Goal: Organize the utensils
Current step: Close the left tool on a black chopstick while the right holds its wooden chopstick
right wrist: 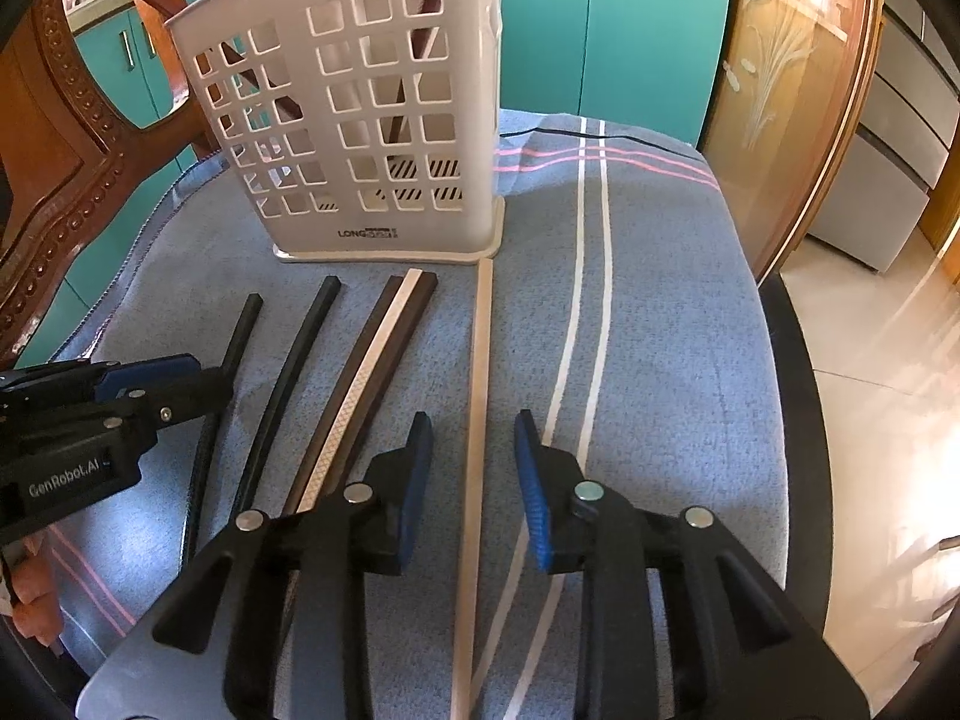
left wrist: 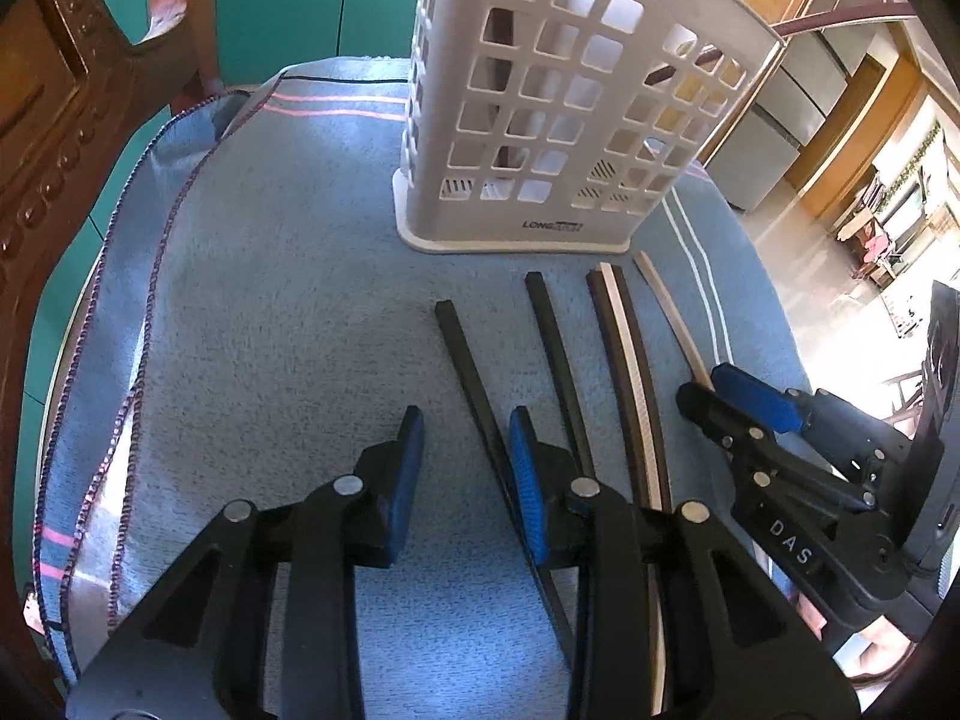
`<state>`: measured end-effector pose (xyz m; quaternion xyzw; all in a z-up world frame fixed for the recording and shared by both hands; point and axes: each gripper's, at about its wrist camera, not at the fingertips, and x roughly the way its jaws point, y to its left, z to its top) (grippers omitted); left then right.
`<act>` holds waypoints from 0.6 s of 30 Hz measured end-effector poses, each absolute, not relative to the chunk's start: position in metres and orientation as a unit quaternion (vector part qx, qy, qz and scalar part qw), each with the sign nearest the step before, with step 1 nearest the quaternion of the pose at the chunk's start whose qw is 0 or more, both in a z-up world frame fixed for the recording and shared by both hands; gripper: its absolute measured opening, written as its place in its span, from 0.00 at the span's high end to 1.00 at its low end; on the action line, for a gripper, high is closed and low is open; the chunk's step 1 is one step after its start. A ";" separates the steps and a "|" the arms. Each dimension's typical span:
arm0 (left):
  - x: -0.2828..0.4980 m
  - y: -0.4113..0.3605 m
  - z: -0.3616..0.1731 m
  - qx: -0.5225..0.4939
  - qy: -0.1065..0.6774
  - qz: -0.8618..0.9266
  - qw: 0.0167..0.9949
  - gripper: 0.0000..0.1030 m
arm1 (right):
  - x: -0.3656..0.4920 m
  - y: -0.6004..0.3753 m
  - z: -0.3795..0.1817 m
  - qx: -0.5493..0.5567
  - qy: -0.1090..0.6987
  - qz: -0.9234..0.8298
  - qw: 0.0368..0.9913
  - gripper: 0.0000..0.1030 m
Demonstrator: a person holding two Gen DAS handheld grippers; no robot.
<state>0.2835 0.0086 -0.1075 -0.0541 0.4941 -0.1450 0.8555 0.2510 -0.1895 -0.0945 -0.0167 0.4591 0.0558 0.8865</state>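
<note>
Blue towel (right wrist: 660,300): chopsticks (right wrist: 360,372) before holder (right wrist: 360,120); claws apart.

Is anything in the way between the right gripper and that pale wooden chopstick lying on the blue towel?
Nothing visible. The right gripper is open with the pale wooden chopstick running between its fingers. The white perforated plastic utensil holder stands beyond the chopstick's far end.

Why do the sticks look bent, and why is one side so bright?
Left wrist view: the fisheye lens bows the chopsticks and holder; sunlit floor at right is washed out. Right wrist view: same curving on the pale chopstick; glare on the floor at right.
</note>
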 end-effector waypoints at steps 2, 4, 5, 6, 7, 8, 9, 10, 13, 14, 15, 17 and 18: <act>0.278 0.004 -0.107 -0.044 0.492 -0.141 0.858 0.70 | 0.250 -0.190 -0.094 -0.017 0.461 0.060 0.885 0.85; 0.277 0.000 -0.106 -0.033 0.489 -0.137 0.861 0.70 | 0.250 -0.191 -0.093 -0.016 0.466 0.064 0.882 0.93; 0.277 0.000 -0.106 -0.032 0.489 -0.136 0.861 0.70 | 0.250 -0.192 -0.093 -0.010 0.470 0.068 0.880 0.94; 0.276 -0.001 -0.105 -0.031 0.488 -0.135 0.862 0.70 | 0.249 -0.193 -0.092 -0.003 0.474 0.073 0.878 0.94; 0.275 -0.002 -0.105 -0.030 0.488 -0.134 0.862 0.70 | 0.249 -0.194 -0.092 0.004 0.477 0.079 0.875 0.94; 0.274 -0.003 -0.104 -0.029 0.487 -0.134 0.863 0.70 | 0.249 -0.195 -0.091 0.014 0.481 0.086 0.873 0.94; 0.274 -0.004 -0.104 -0.026 0.486 -0.133 0.863 0.70 | 0.249 -0.196 -0.091 0.022 0.483 0.091 0.870 0.94; 0.274 -0.007 -0.104 -0.021 0.485 -0.131 0.865 0.70 | 0.248 -0.197 -0.092 0.026 0.484 0.092 0.870 0.94; 0.274 -0.016 -0.104 0.000 0.480 -0.125 0.868 0.66 | 0.247 -0.197 -0.092 0.025 0.481 0.091 0.872 0.93; 0.273 -0.019 -0.104 0.006 0.479 -0.122 0.869 0.64 | 0.247 -0.196 -0.092 0.021 0.479 0.089 0.873 0.93; 0.272 -0.021 -0.104 0.011 0.479 -0.120 0.870 0.64 | 0.247 -0.196 -0.092 0.017 0.478 0.086 0.874 0.92; 0.271 -0.026 -0.103 0.020 0.481 -0.112 0.869 0.64 | 0.246 -0.192 -0.092 0.004 0.474 0.081 0.877 0.92; 0.270 -0.027 -0.103 0.019 0.484 -0.111 0.868 0.64 | 0.246 -0.191 -0.092 -0.002 0.472 0.078 0.878 0.92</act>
